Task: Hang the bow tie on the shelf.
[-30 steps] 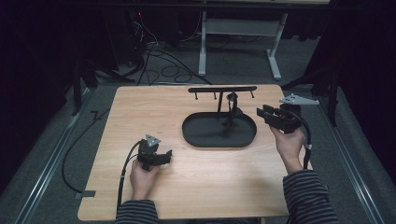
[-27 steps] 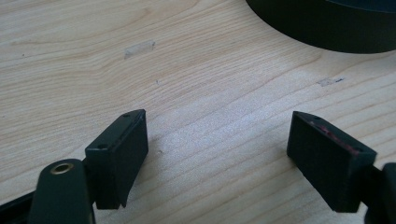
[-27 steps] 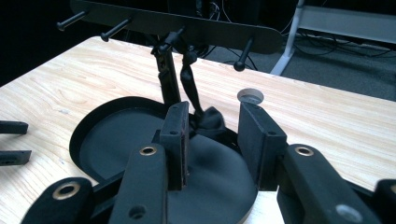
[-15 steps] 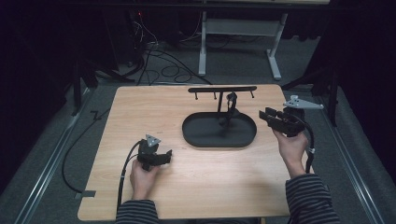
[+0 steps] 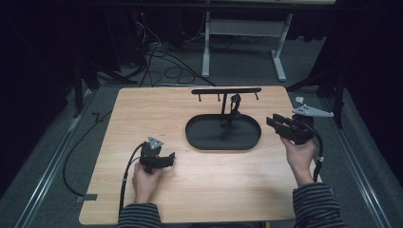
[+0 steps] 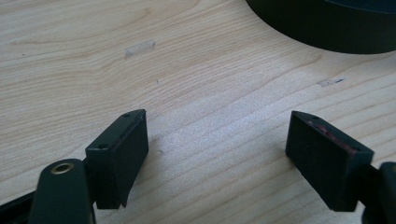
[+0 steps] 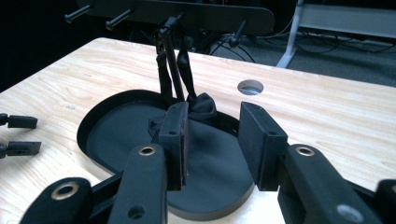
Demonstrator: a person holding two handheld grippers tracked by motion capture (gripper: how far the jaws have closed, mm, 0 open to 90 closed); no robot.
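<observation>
A black oval tray point(image 5: 204, 137) lies at the table's centre right, with a T-shaped stand point(image 5: 225, 90) rising from its back. A black bow tie point(image 7: 203, 103) hangs by its strap from one peg, its bow resting on the tray point(image 7: 116, 135). My right gripper point(image 5: 272, 121) is held just right of the tray and points at the bow. Its jaws are open point(image 7: 212, 112) with nothing between them. My left gripper point(image 5: 168, 159) rests low at the front left of the tray. It is wide open point(image 6: 217, 126) over bare wood.
A round hole point(image 7: 251, 87) is cut in the tabletop behind the tray. The tray wall point(image 6: 327, 28) lies just beyond the left gripper. Cables point(image 5: 157, 57) and a white desk frame point(image 5: 237, 33) stand on the floor past the table's far edge.
My right gripper has drifted slightly towards the person and to the right. The left gripper and the bow tie have not moved.
</observation>
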